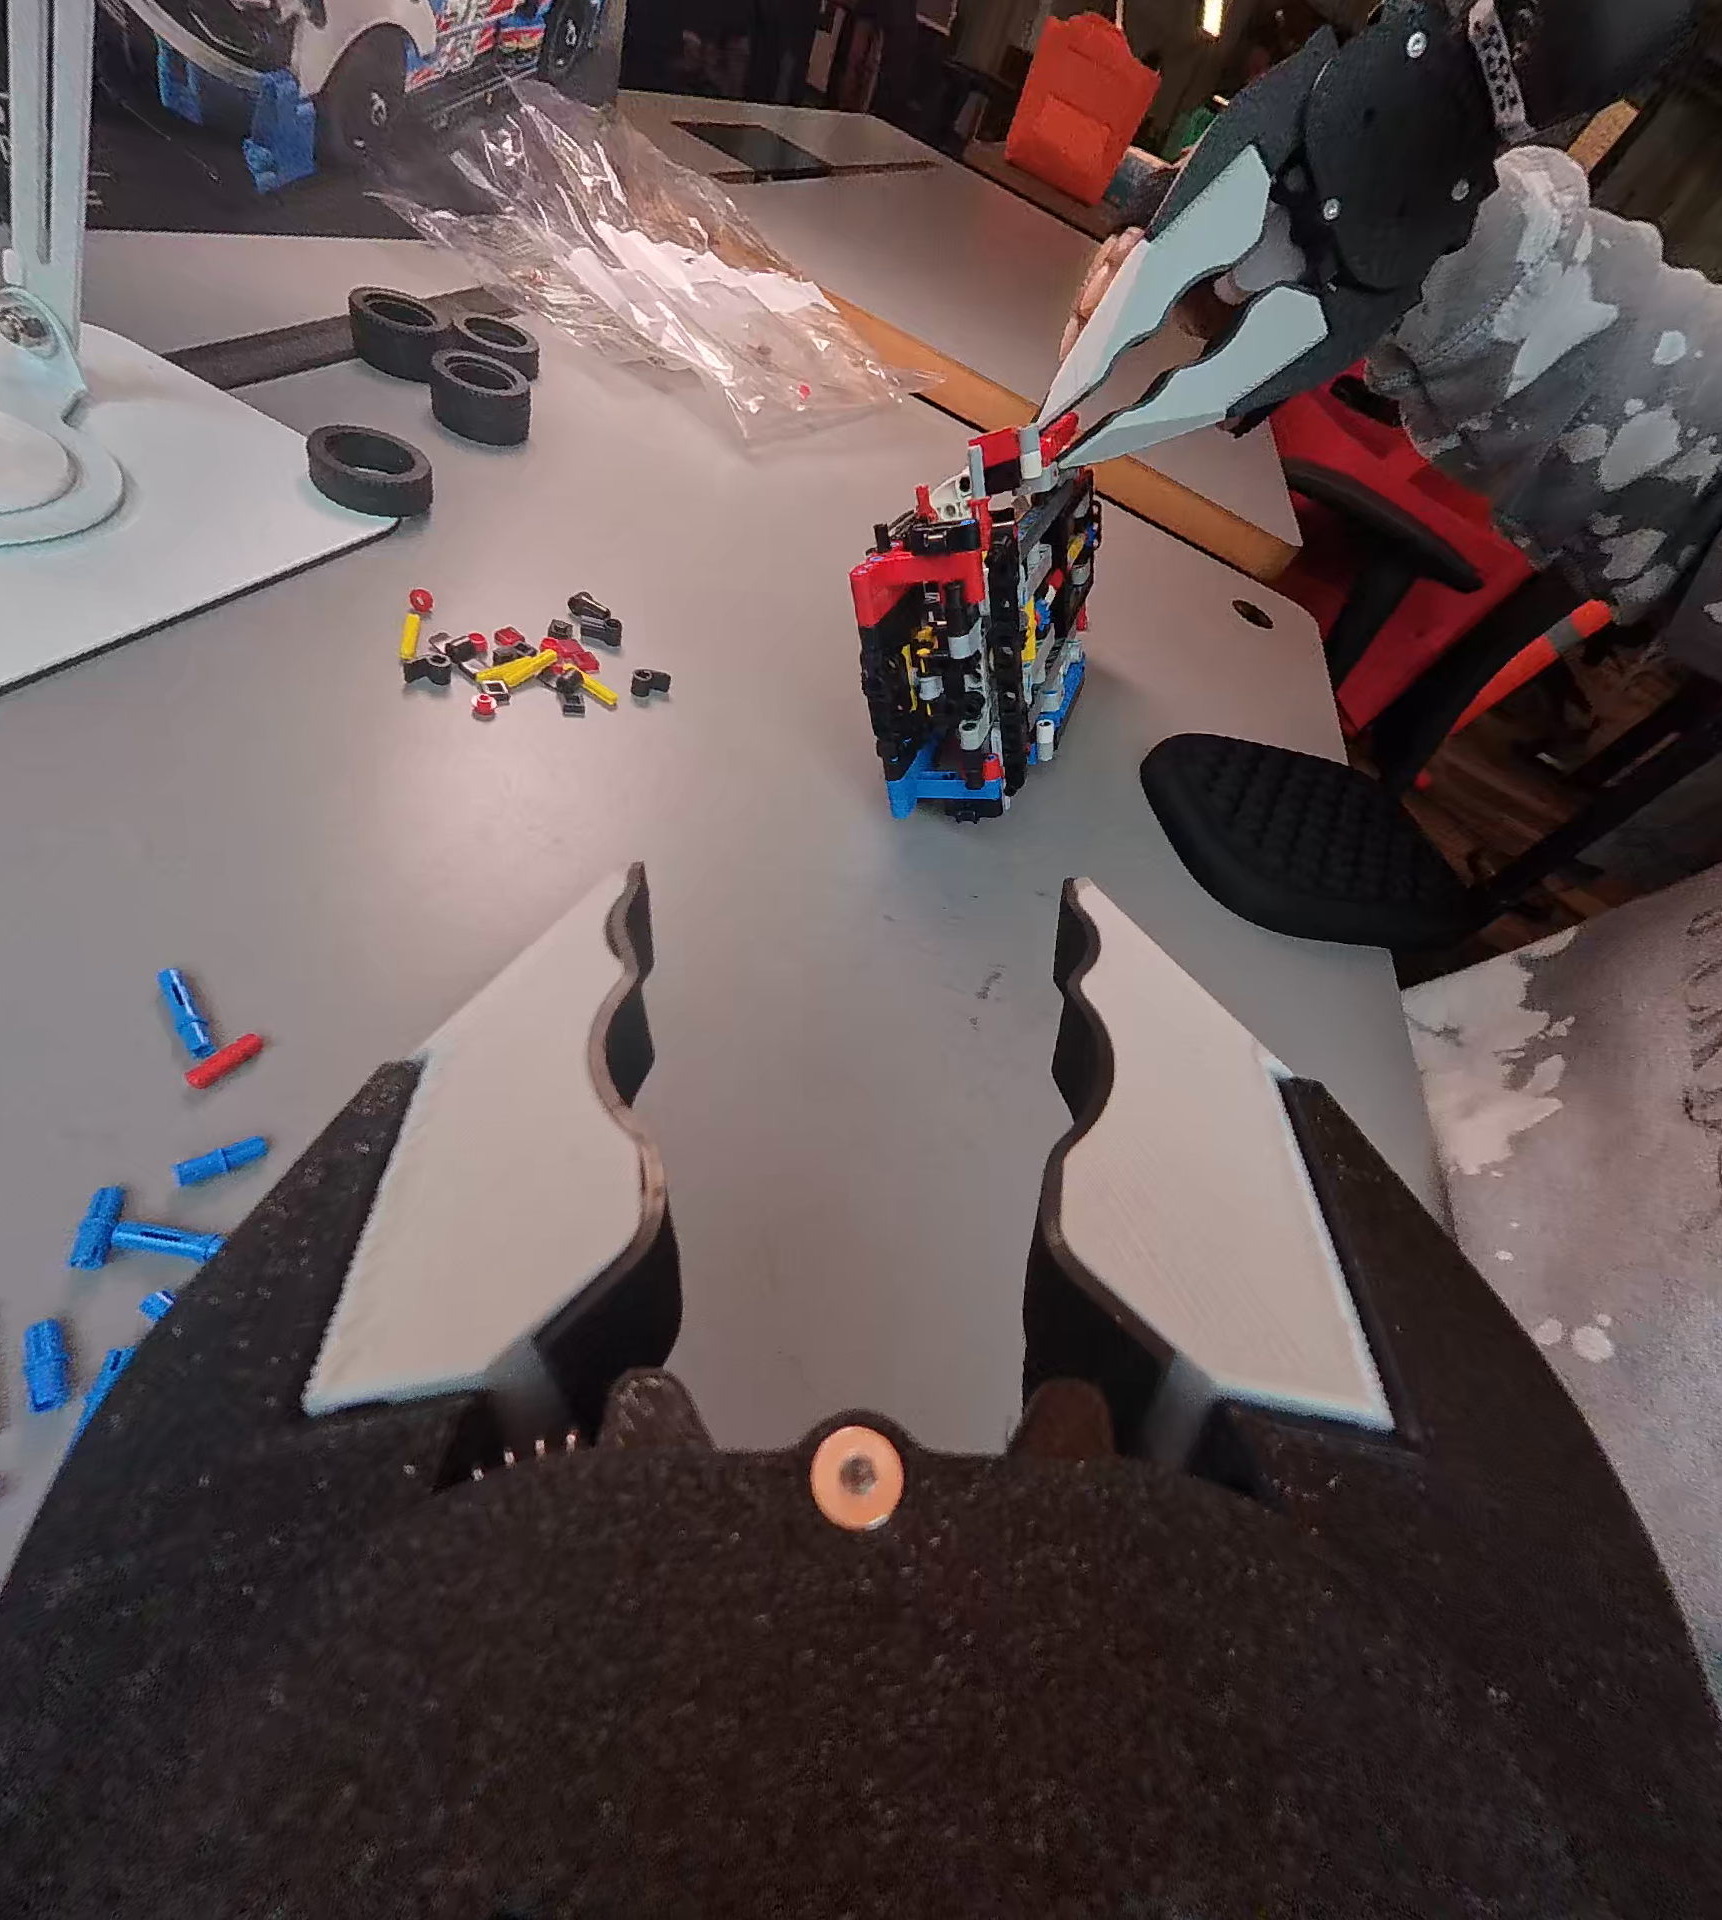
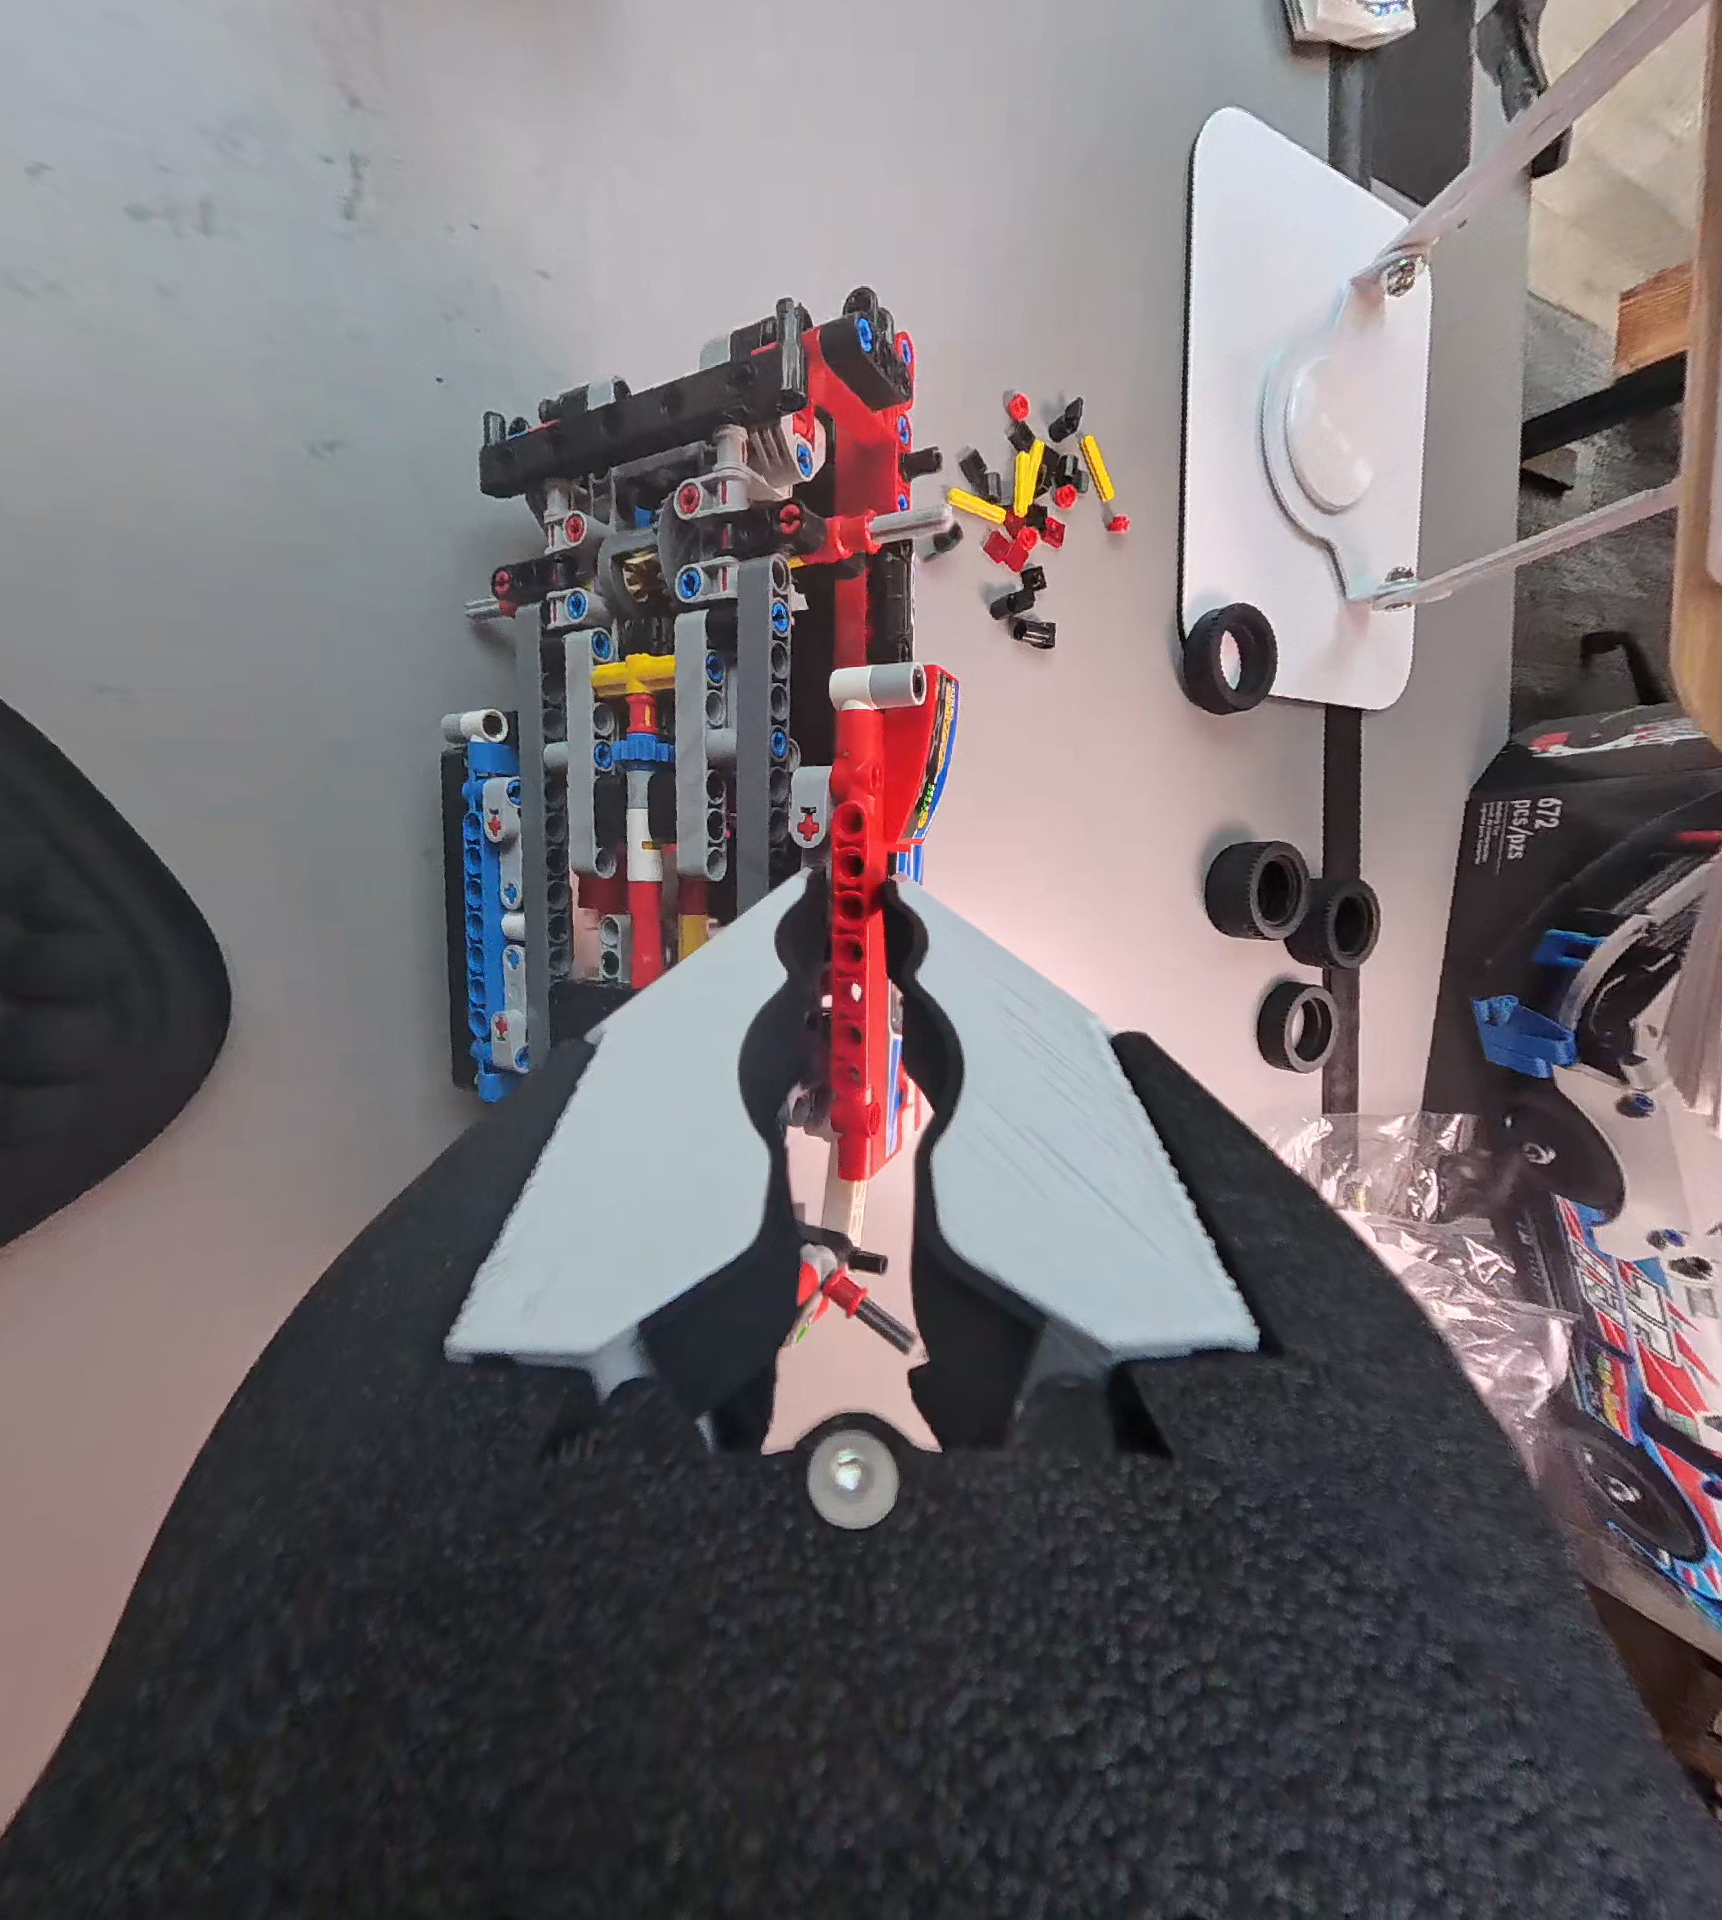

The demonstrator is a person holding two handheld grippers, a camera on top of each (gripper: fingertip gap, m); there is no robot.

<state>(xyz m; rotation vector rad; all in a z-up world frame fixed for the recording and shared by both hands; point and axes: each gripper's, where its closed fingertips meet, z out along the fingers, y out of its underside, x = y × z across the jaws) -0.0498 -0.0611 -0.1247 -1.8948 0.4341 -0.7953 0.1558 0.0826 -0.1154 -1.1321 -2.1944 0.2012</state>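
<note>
A brick-built model frame (image 1: 976, 644) of red, black, grey and blue beams stands on end on the grey table (image 1: 732, 935). My right gripper (image 1: 1049, 447) comes down from the upper right and is shut on the red beam (image 2: 855, 966) at the model's top edge. In the right wrist view the right gripper (image 2: 852, 883) clamps that beam between its fingers, with the model frame (image 2: 670, 675) beyond. My left gripper (image 1: 852, 883) is open and empty, low over the table in front of the model.
A heap of small yellow, red and black parts (image 1: 524, 655) lies left of the model. Blue and red pins (image 1: 150, 1195) lie at the near left. Black tyres (image 1: 441, 364), a clear plastic bag (image 1: 649, 260), a white stand base (image 1: 57, 468) and the set's box (image 2: 1605, 935) surround them. A black chair (image 1: 1304, 831) stands at the table's right edge. My hands' fingertips stand some 25 cm from each other.
</note>
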